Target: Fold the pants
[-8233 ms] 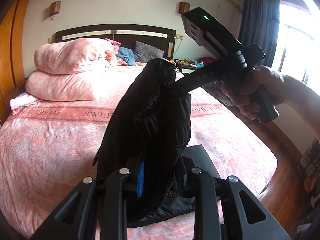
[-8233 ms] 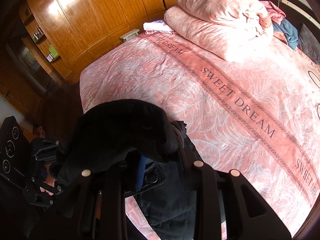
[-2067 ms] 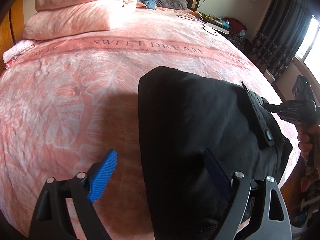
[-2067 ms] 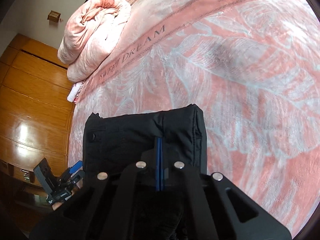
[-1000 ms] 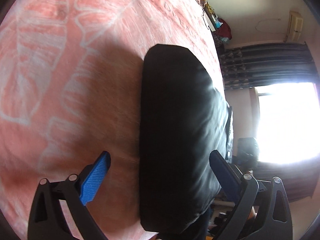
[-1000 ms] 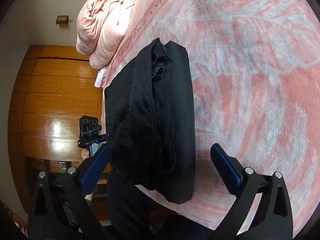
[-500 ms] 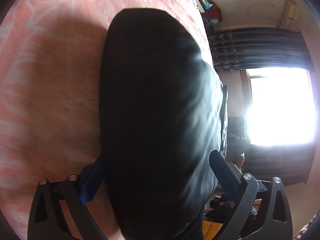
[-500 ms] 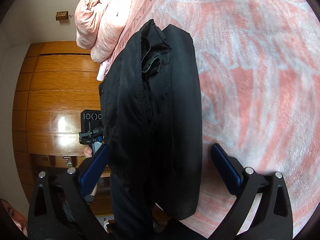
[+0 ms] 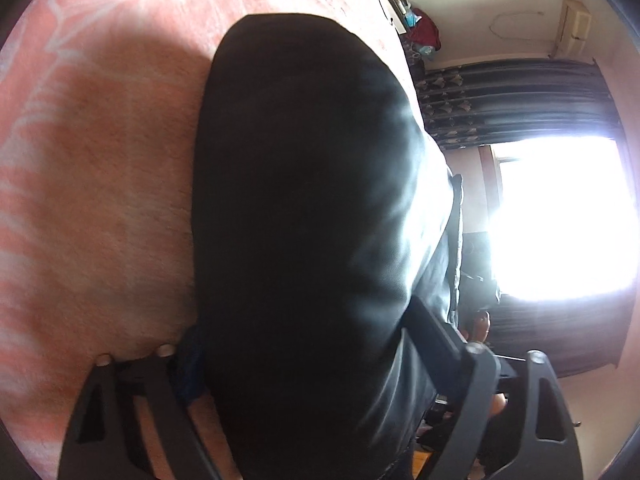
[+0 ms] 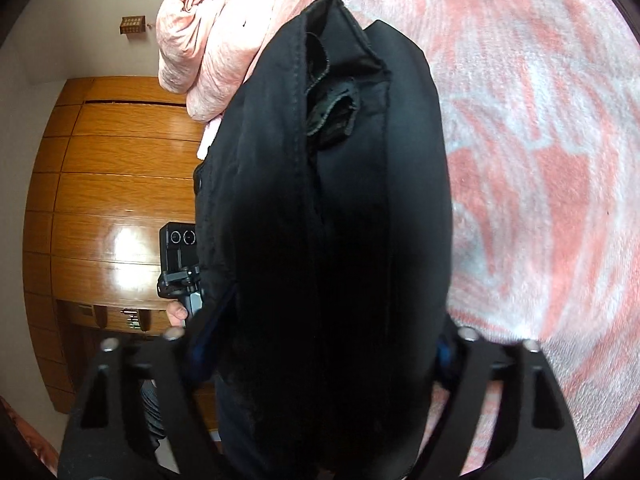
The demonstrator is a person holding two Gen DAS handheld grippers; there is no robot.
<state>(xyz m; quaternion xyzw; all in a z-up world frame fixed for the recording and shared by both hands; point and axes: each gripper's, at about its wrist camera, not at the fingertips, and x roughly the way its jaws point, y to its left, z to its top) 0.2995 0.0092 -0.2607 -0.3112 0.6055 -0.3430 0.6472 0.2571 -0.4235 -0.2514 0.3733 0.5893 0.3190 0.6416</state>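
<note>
The black pants lie as a thick folded bundle on the pink bedspread, near the bed's edge. My left gripper straddles one end of the bundle, its jaws closing with both pads against the cloth. From the opposite end, my right gripper straddles the pants, where the layered folds and a hem show. Its jaws are closing too, blue pads pressed into the sides. The left gripper's body and a hand show beyond the bundle.
A rolled pink duvet lies at the head of the bed. A wooden wardrobe stands past the bed's far side. A bright window, dark curtains and a cluttered nightstand are on the other side.
Both grippers slid forward over the ends of the folded pants. Their jaws went from wide open beside the bundle to closed in against its sides.
</note>
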